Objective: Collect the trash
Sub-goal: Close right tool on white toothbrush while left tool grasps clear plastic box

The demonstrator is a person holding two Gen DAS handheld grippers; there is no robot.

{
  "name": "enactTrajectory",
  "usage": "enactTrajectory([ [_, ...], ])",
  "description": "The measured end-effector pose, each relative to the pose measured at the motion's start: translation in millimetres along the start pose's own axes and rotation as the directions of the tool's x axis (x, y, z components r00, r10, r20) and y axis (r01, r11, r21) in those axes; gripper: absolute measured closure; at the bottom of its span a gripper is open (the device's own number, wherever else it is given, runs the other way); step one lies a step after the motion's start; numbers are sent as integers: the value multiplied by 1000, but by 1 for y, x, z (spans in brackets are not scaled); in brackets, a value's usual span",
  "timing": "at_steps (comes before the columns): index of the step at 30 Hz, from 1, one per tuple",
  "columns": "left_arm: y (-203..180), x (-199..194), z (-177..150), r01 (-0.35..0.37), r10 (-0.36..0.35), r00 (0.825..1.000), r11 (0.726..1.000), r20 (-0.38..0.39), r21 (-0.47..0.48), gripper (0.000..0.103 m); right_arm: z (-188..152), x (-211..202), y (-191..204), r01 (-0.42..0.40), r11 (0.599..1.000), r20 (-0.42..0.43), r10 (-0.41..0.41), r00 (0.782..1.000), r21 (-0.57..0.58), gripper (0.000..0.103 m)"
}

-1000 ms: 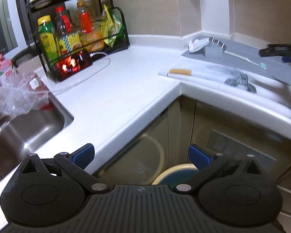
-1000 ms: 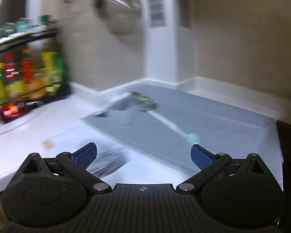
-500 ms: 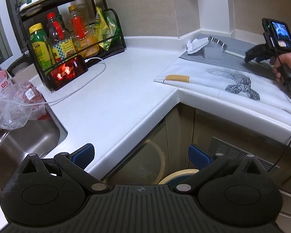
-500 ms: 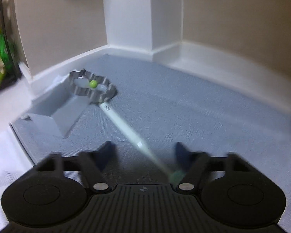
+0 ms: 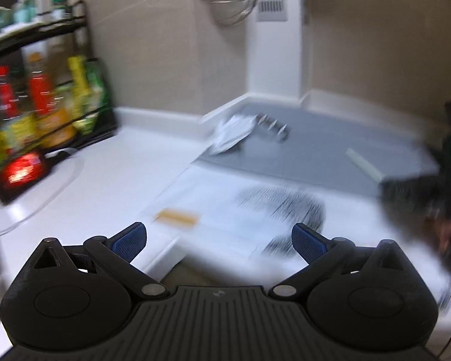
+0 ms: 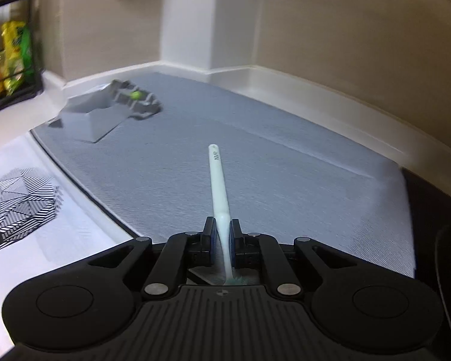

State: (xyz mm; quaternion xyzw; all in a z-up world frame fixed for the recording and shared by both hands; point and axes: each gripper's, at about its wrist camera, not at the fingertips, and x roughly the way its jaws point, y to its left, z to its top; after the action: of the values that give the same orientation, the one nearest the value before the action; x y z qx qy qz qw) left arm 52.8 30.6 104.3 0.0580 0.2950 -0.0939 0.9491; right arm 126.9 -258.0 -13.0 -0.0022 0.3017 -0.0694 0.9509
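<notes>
Gripping: the right gripper [image 6: 222, 234] has its fingers [image 6: 210, 233] closed on a white toothbrush [image 6: 219, 180], pinching it near the neck.
Toothbrush: its handle points forward and away from the fingers over the grey mat [image 6: 285, 165]; the greenish bristle end sits back between the gripper's arms, close to the camera. In the left wrist view a pale stick [image 5: 364, 164] shows by the dark blurred shape at the right edge, which I take for that same toothbrush.
Other litter: a grey opened box [image 6: 93, 117] with a crumpled foil piece [image 6: 138, 102] lies at the far left corner of the mat; the left view shows white crumpled paper [image 5: 233, 134] there too. A small tan piece [image 5: 177, 218] lies on the white printed cloth [image 5: 225, 210].
Left gripper: the left gripper [image 5: 219, 237] has its fingers [image 5: 129, 240] spread wide, holding nothing, above the edge of the surface [image 5: 111, 174]; this view is motion-blurred.
Surroundings: a black rack [image 5: 45, 96] of bottles and packets stands at the left against the wall, well apart from the mat.
</notes>
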Motion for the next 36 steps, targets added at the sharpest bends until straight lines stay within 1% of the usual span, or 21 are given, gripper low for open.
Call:
enactTrajectory([
  [2, -13, 32, 20, 55, -55, 998, 998, -12, -38, 0, 0, 2, 1, 12, 1000, 8, -12, 1000, -3, 93],
  [4, -25, 64, 36, 94, -96, 995, 994, -22, -60, 0, -1, 2, 2, 16, 1000, 11, -16, 1000, -13, 93],
  [7, -46, 113, 55, 113, -115, 993, 992, -31, -59, 0, -2, 0, -3, 3, 1000, 10, -3, 1000, 6, 93],
  [9, -58, 142, 65, 114, -117, 992, 992, -51, -53, 0, -2, 0, -5, 14, 1000, 11, -14, 1000, 5, 87],
  [11, -68, 169, 73, 120, -123, 989, 992, -80, -46, 0, -1, 2, -3, 51, 999, 14, -51, 999, -17, 70],
  [13, -72, 191, 79, 107, -111, 989, 993, -98, -52, 0, 0, 3, -5, 70, 997, 15, -69, 997, -21, 64],
  [14, -72, 201, 82, 100, -106, 989, 993, -105, -65, 0, 0, 4, -8, 62, 998, 13, -62, 998, -5, 63],
  [18, -71, 231, 91, 83, -97, 988, 990, -117, -117, 0, 2, 6, -22, 14, 997, 6, -14, 1000, 79, 60],
  [21, -68, 247, 96, 68, -85, 988, 989, -131, -134, 0, 2, 8, -20, 14, 997, 6, -15, 1000, 75, 57],
  [26, -69, 264, 102, 9, -27, 990, 992, -136, -129, 0, 2, 7, -20, 6, 997, 5, -6, 1000, 76, 53],
  [29, -66, 272, 103, -21, -2, 987, 990, -160, -142, 0, 1, 7, -21, 4, 997, 5, -4, 1000, 75, 52],
  [31, -62, 276, 102, -24, -5, 984, 987, -179, -162, 0, 1, 8, -22, 3, 997, 5, -3, 1000, 75, 52],
  [33, -57, 275, 101, -27, -5, 985, 983, -172, -182, 1, 1, 7, -22, 5, 998, 5, -5, 1000, 70, 52],
  [34, -56, 274, 102, -34, 2, 985, 982, -171, -186, 10, 2, 8, -22, 5, 998, 5, -5, 1000, 70, 57],
  [35, -55, 270, 104, -57, 26, 984, 984, -175, -171, 21, 1, 7, -21, 8, 998, 8, -8, 1000, 65, 73],
  [36, -56, 269, 105, -87, 60, 981, 986, -185, -140, 33, 1, 6, -20, 11, 998, 12, -11, 1000, 56, 82],
])
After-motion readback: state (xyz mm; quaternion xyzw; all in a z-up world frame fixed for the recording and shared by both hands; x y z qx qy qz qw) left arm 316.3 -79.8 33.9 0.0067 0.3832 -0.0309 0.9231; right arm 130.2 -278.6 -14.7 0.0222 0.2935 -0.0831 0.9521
